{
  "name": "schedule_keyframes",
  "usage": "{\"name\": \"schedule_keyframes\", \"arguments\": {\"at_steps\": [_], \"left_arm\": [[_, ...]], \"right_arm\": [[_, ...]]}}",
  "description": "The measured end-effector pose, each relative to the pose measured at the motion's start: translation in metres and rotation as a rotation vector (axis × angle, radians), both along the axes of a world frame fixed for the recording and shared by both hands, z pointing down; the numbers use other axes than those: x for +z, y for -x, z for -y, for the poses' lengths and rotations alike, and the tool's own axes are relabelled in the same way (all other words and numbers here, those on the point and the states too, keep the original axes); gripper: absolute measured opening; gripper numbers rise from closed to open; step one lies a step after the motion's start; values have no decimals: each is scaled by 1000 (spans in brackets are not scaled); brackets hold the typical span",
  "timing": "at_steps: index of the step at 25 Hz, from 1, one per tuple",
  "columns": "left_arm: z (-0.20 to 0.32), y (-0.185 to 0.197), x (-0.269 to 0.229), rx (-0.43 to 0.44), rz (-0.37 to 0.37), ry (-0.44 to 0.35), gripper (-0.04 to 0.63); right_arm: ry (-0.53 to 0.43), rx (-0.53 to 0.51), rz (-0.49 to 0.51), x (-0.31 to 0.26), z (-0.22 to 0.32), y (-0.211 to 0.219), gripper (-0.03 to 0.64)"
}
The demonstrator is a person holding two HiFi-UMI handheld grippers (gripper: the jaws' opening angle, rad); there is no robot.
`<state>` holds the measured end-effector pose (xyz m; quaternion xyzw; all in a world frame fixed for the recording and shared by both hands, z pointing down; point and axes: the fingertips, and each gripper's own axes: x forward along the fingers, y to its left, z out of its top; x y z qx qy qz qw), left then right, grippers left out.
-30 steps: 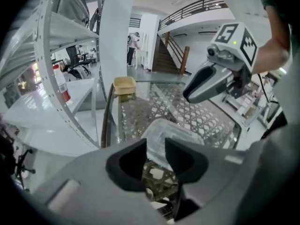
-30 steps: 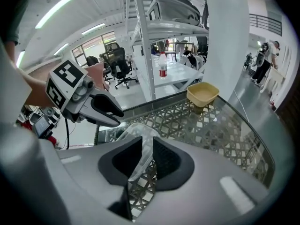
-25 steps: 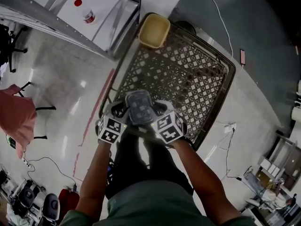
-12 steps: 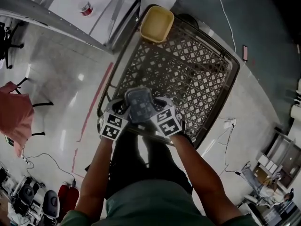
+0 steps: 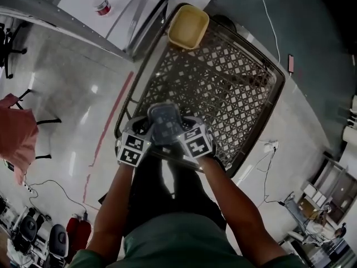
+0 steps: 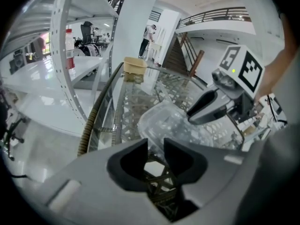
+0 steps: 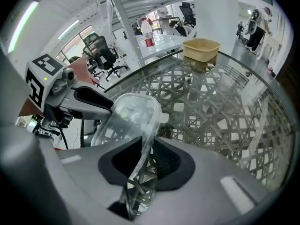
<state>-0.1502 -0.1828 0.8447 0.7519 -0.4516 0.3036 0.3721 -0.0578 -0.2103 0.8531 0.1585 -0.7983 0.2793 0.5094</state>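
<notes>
Together, left hand-held gripper (image 6: 155,146) and right hand-held gripper (image 7: 148,150) clamp a clear tub (image 5: 164,124).

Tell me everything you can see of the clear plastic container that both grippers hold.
The clear plastic container is a shallow, see-through box with rounded corners and a thin rim; it looks like thin moulded plastic and seems empty. It is held over the near edge of the lattice table. The left gripper has its jaws shut on one side of the rim, the right gripper on the opposite side. Whether it touches the table cannot be told.
</notes>
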Motion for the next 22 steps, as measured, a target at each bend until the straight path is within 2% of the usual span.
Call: {"name": "schedule_keyframes", "arguments": {"at_steps": [10, 17, 18, 20, 22], "left_arm": [[2, 2, -1, -47, 7, -10, 98], [5, 4, 0, -119, -43, 3, 71], [6, 5, -2, -120, -41, -2, 62], [8, 3, -6, -98, -36, -16, -2], [10, -6, -7, -63, -39, -17, -1]], "right_arm": [[32, 97, 31, 0, 5, 1, 77], [43, 156, 18, 2, 3, -1, 50], [42, 163, 19, 2, 3, 0, 48], [42, 161, 24, 0, 2, 1, 40], [33, 135, 28, -2, -1, 4, 31]]}}
